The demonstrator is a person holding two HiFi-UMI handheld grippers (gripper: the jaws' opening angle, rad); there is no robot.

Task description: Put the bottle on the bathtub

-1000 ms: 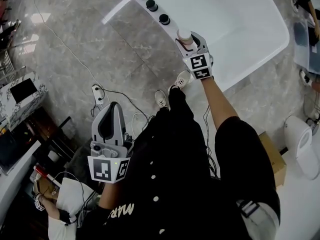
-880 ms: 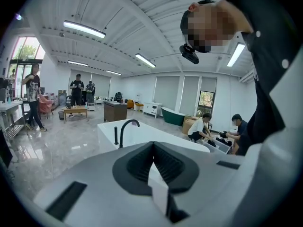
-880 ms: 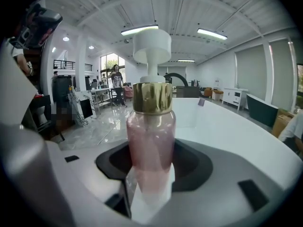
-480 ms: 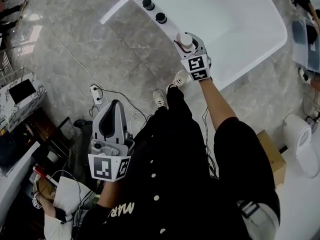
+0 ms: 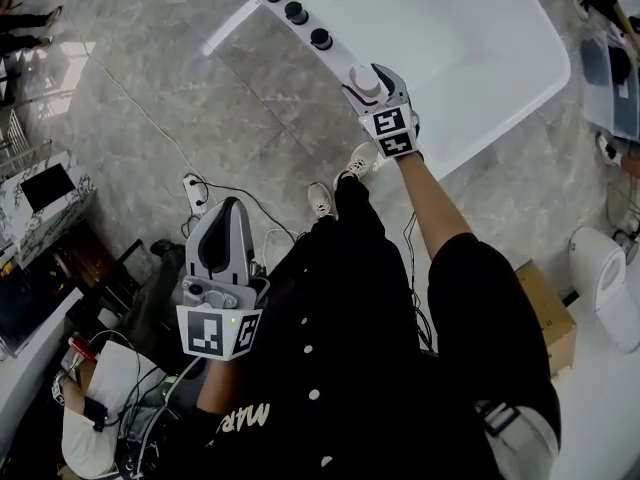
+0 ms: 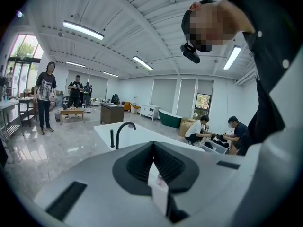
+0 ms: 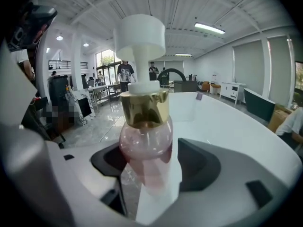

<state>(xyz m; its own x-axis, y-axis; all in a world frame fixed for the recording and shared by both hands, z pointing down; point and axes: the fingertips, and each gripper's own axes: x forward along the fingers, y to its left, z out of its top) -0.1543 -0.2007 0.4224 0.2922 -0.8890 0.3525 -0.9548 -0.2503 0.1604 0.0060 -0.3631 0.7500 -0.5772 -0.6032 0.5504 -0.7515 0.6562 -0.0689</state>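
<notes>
On the bathtub edge the bottle appeared placed; your right gripper had just opened around it, left gripper closed, withdrawal remaining.

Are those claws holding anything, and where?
Nothing is held. The right gripper has just opened its jaws around the body of the pink bottle; the left gripper is shut, empty.

right tongs, arm outstretched, have just spread apart around the bottle; left tongs pressed together.
</notes>
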